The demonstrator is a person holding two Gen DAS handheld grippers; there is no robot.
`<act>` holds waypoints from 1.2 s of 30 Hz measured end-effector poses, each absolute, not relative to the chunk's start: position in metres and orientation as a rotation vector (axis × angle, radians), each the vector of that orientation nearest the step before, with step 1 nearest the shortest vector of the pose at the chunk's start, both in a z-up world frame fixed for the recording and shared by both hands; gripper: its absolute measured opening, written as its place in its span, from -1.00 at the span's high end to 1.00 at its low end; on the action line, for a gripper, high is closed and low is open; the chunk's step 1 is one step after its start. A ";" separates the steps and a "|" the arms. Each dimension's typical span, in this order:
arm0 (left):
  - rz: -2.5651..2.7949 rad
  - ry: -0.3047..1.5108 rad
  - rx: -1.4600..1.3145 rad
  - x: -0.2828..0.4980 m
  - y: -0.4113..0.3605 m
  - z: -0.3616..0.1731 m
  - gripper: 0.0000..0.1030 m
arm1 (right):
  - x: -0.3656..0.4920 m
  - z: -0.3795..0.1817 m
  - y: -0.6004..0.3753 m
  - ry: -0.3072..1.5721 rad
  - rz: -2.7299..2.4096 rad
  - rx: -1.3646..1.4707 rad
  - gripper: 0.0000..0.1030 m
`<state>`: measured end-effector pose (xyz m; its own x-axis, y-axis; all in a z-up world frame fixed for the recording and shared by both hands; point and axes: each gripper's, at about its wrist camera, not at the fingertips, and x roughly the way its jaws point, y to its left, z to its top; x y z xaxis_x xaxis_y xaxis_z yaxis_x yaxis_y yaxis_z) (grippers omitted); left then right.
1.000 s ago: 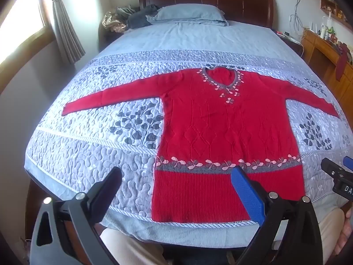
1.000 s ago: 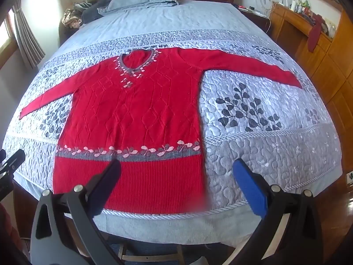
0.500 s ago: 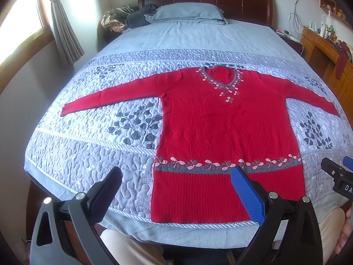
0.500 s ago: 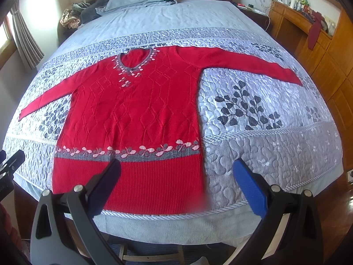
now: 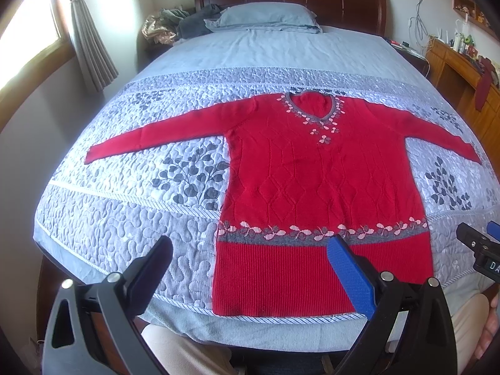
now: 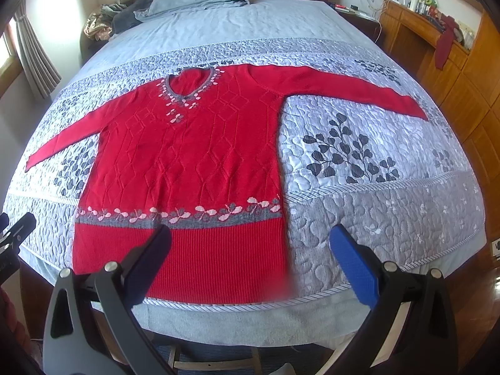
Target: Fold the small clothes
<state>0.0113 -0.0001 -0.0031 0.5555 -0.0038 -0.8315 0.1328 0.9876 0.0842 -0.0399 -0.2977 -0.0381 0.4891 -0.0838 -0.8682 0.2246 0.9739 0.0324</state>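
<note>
Red sweater flat on quilt, both claws spread, empty

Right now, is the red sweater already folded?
No, the red sweater lies flat on the quilt with both sleeves spread wide.

Ribbed knit sweater, quilted bedspread

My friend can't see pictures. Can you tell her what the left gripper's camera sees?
A red sweater lies flat on a grey quilted bed, both sleeves spread wide, not folded yet. The open left gripper hangs above the bed's near edge, holding nothing, and the right gripper peeks in at the right edge. A blue pillow sits by the wooden headboard.
</note>
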 end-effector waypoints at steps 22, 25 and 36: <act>-0.075 0.983 0.156 0.017 -0.001 -0.008 -0.93 | -0.038 -0.042 -0.300 1.052 -0.188 0.151 -0.95; -0.074 0.987 0.155 0.017 -0.001 -0.009 -0.93 | -0.037 -0.042 -0.300 1.053 -0.188 0.153 -0.95; -0.074 0.989 0.156 0.018 -0.001 -0.012 -0.93 | -0.036 -0.043 -0.299 1.053 -0.189 0.152 -0.95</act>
<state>0.0180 -0.0011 -0.0118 0.5485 0.0086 -0.8361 0.1331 0.9863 0.0975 -0.0364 -0.2992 -0.0426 0.4808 -0.0820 -0.8730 0.2271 0.9733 0.0337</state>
